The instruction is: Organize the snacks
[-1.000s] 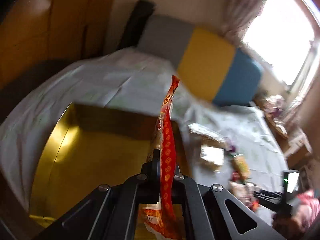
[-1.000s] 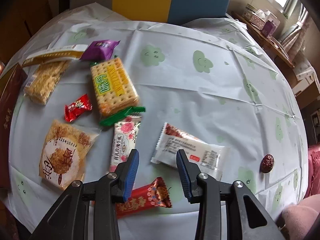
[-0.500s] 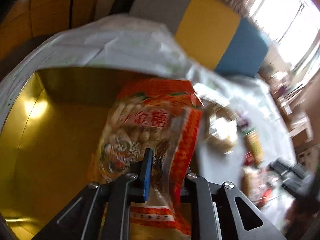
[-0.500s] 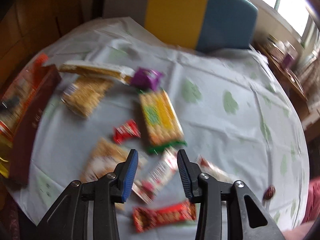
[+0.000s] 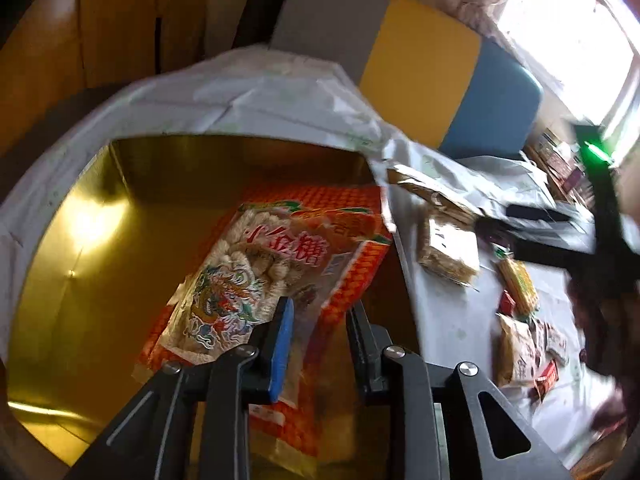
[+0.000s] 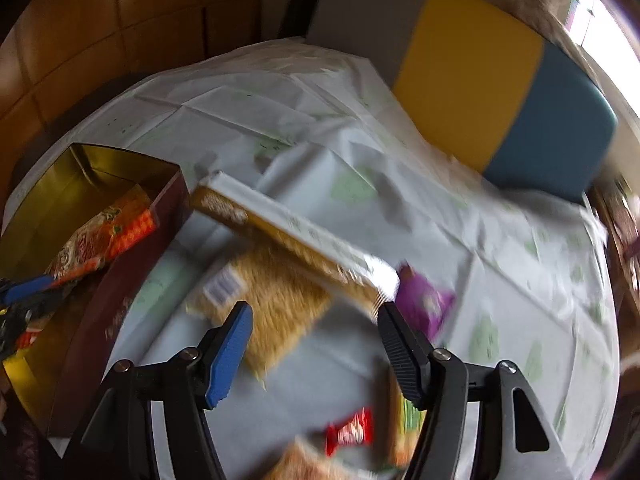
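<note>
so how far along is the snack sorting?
Done: only the orange candy bag lies in the gold-lined box; the left gripper has just opened around it. In hand: right gripper, empty, opening over the clear cracker pack. Left: everything else on the tablecloth.

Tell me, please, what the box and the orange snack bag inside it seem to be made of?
The box: likely cardboard, lined with glossy gold foil, since its walls mirror the light. The orange snack bag: apparently thin printed plastic film; it creases, shines, and has a clear window.

1 gold-lined box (image 6: 60, 196), 1 orange snack bag (image 5: 280, 264) inside, 1 purple pkt (image 6: 424, 304), 1 red candy (image 6: 350, 430), 1 long cracker box (image 6: 288, 228)
</note>
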`<state>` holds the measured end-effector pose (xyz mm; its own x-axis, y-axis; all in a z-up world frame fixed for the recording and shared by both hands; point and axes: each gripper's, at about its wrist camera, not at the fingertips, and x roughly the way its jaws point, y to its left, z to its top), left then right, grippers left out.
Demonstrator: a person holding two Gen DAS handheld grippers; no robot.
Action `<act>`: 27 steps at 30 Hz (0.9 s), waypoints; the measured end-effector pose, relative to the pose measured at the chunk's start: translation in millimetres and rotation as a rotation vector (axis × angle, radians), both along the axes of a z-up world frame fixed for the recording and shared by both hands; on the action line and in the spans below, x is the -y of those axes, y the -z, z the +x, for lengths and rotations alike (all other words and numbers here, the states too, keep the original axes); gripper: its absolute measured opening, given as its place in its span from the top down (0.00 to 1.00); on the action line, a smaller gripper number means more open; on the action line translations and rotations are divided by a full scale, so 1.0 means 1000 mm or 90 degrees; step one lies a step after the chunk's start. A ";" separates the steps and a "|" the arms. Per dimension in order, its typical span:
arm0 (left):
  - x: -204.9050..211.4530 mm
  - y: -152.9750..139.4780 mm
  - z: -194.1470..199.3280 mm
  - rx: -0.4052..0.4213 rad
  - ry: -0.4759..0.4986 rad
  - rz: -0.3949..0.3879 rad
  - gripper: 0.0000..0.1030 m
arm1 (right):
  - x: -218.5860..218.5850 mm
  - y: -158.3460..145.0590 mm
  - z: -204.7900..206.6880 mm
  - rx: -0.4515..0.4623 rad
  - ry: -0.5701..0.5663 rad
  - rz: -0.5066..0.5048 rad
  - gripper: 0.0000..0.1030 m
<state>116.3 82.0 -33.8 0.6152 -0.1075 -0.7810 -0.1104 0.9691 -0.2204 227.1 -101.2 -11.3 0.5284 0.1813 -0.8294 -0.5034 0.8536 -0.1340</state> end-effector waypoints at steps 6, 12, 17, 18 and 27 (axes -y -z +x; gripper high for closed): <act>0.016 -0.012 -0.017 0.047 0.063 0.026 0.65 | -0.031 0.011 0.039 -0.041 -0.072 -0.055 0.28; 0.022 -0.010 -0.022 0.041 0.087 0.001 0.65 | -0.047 0.030 0.064 -0.094 -0.116 -0.075 0.24; 0.031 -0.008 -0.024 0.033 0.102 -0.010 0.65 | -0.047 0.039 0.072 -0.124 -0.108 -0.036 0.34; 0.033 -0.008 -0.025 0.033 0.105 -0.009 0.65 | -0.045 0.039 0.072 -0.123 -0.106 -0.032 0.36; 0.051 -0.013 -0.036 0.040 0.140 0.000 0.65 | -0.027 0.029 0.042 -0.131 -0.096 0.003 0.76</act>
<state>80.0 30.6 -20.7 0.6250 -0.2444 -0.7414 0.1169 0.9683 -0.2206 269.1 -74.5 -40.0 0.3146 0.2498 -0.9158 -0.6410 0.7675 -0.0108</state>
